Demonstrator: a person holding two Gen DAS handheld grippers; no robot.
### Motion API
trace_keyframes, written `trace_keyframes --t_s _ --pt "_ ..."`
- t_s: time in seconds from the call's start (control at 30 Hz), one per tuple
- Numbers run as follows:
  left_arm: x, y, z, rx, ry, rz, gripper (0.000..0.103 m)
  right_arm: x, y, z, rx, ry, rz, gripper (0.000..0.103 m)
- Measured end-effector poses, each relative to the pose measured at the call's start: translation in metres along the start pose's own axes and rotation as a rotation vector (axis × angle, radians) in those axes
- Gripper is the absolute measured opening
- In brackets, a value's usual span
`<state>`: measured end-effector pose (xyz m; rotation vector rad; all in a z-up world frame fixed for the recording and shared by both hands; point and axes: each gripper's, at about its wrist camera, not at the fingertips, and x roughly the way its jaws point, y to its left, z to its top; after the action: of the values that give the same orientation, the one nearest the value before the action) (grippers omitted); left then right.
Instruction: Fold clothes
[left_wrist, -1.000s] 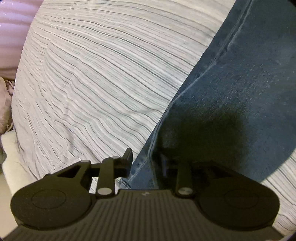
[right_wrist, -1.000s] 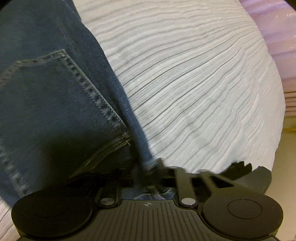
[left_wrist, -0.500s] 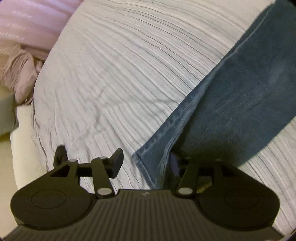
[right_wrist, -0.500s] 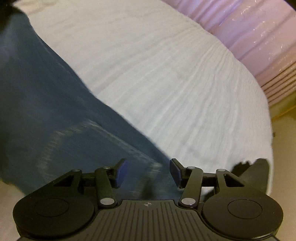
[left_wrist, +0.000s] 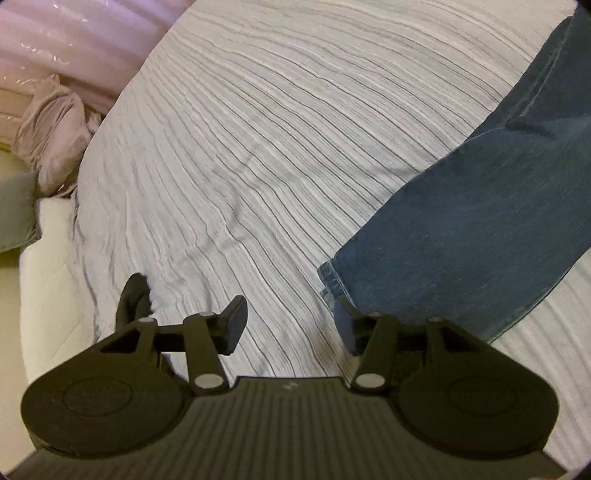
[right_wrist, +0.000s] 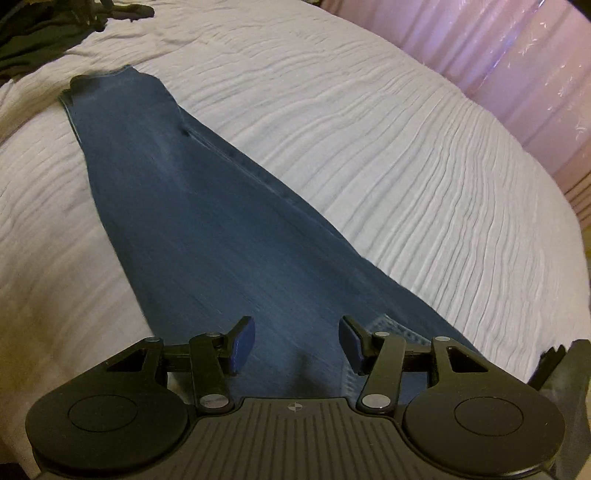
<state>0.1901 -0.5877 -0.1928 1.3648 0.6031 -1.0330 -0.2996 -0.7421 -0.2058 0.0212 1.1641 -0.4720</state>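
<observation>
Blue jeans (right_wrist: 207, 221) laid flat and lengthwise on a grey striped bedspread (left_wrist: 258, 147), left gripper (left_wrist: 291, 326) wide open and empty beside the hem, right gripper (right_wrist: 297, 339) wide open, empty, above the denim.

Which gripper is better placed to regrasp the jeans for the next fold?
Right, probably. The right gripper hangs open directly over the jeans; the left gripper is open mostly over bare bedspread, beside the hem.
</observation>
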Motion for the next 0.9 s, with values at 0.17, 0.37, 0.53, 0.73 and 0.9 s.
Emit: trace_keyframes --t_s 0.17,0.37,0.53,0.73,0.9 --pt "0.003 -0.035 -0.06 0.255 -0.181 -0.055 0.042 -0.008 0.052 0.017 0.049 0.009 -0.007 0.053" --pt "0.031 -0.11 -0.113 0.605 -0.249 -0.02 0.035 0.002 0.105 0.04 0.05 0.056 0.033 0.053" --pt "0.054 -0.13 -0.119 0.696 -0.248 0.055 0.019 0.01 0.113 0.043 0.055 0.1 0.015 0.053" --pt "0.026 -0.105 -0.122 0.561 -0.235 0.067 0.001 0.007 0.096 0.034 0.125 0.145 -0.026 0.053" --pt "0.035 -0.131 -0.134 0.642 -0.146 -0.009 0.005 0.008 0.081 0.021 0.208 0.171 -0.039 0.053"
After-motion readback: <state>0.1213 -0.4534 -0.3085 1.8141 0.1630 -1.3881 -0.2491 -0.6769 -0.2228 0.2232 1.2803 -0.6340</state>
